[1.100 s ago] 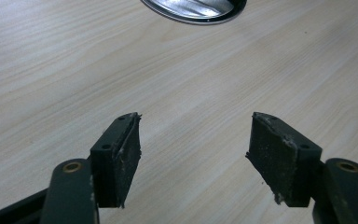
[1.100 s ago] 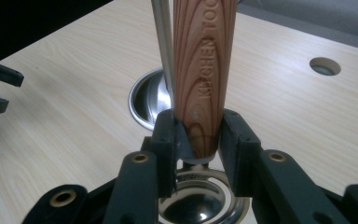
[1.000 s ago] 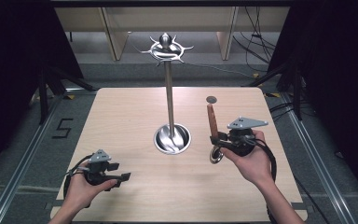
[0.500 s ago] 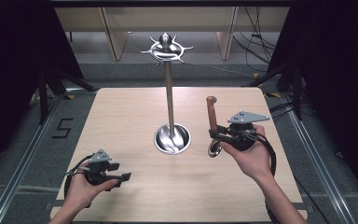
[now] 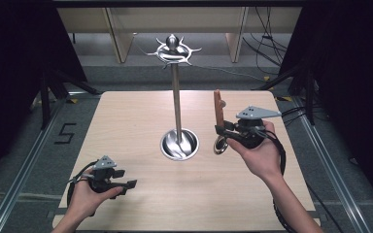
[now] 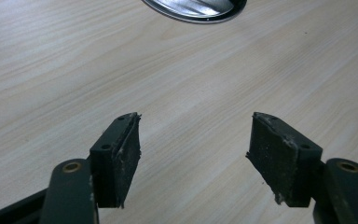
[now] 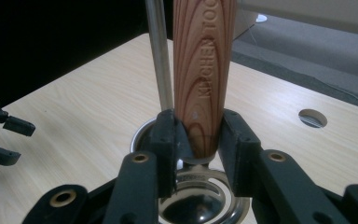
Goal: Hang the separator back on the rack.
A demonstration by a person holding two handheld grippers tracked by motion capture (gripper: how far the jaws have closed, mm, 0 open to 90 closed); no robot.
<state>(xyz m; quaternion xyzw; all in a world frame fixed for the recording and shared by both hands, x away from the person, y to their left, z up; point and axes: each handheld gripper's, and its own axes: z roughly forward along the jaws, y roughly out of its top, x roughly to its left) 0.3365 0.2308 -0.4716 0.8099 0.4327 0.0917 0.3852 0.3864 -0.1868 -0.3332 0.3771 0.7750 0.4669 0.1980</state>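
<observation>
Since a second ago the right gripper has lifted the wooden-handled ladle (bowl down) | jaws clamp its handle, beside the stand | left gripper open, idle | advice: keep handle upright nearing hooks.

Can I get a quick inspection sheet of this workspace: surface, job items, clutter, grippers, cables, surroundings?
Surface: light wooden table, one round hole at its far right.
Job's things: wood-handled utensil held upright, metal end down; steel stand with round base and hooked top at table centre.
Clutter: nothing seen.
Grippers: right gripper shut on the utensil's handle, right of the stand; left gripper low over the table's near left, jaws open, nothing between them.
Cables: black cable loops around the right wrist; another trails from the left gripper.
Surroundings: dark curtains both sides, metal floor rails, wooden shelving behind.
</observation>
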